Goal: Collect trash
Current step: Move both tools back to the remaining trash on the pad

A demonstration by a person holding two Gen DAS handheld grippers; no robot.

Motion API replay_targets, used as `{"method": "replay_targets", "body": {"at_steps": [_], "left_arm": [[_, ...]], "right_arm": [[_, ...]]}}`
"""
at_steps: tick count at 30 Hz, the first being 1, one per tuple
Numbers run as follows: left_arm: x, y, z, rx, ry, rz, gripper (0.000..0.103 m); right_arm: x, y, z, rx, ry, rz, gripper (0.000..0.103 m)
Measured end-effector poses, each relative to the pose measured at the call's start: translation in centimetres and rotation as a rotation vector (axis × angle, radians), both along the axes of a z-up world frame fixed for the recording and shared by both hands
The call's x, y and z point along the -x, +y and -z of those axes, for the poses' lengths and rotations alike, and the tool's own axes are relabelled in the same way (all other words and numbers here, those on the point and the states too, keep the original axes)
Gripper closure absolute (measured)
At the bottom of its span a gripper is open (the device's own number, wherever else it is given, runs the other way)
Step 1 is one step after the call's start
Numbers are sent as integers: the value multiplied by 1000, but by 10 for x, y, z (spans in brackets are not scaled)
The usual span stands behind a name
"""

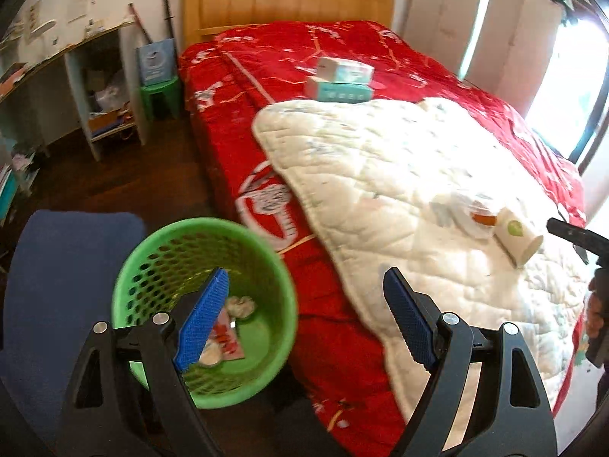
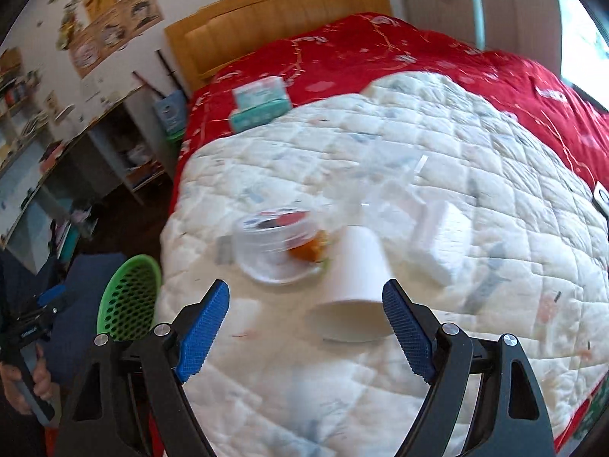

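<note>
A green mesh trash basket stands on the floor beside the bed, holding a crumpled tissue and a red-and-white wrapper. My left gripper is open and empty above the basket's right rim. On the white quilt lie a white paper cup on its side, a clear plastic container with orange scraps, clear packaging and a white foam piece. My right gripper is open just in front of the cup, its right finger by the cup's rim. The cup also shows in the left wrist view.
Two stacked tissue boxes sit on the red bedspread near the wooden headboard. A blue chair seat is left of the basket. Shelves and a green stool stand along the left wall.
</note>
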State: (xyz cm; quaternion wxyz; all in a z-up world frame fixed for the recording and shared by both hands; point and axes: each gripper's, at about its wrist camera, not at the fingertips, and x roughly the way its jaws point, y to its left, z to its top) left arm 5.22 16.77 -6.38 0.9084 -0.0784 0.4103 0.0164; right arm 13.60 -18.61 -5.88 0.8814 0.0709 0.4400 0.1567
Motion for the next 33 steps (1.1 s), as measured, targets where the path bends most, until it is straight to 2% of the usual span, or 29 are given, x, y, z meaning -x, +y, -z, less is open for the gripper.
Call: {"method": "replay_targets", "body": {"at_steps": [5,17,20,24,29,33], "left_arm": [[-22,-24,-6,11,-10,62,21],[-72,-72,-15,75,4,212,20],[-86,-86,-16,92,5,250,18],[-102,-103,-13,124,21,300,16],[-126,-128,-4,150,68,356,14],[-141,-154,1,120,70,434,14]], "right_arm": [[-16,-13,14,-18,51,11,23],[-50,-13,47,-72,163,-5,24],[-54,-11,52,-56,175,-18,27],[-54,-13,58,-57,185,-29,37],[-48,-18,55,-46,169,-42,38],[-42,-25,53,-45,163,-51,38]]}}
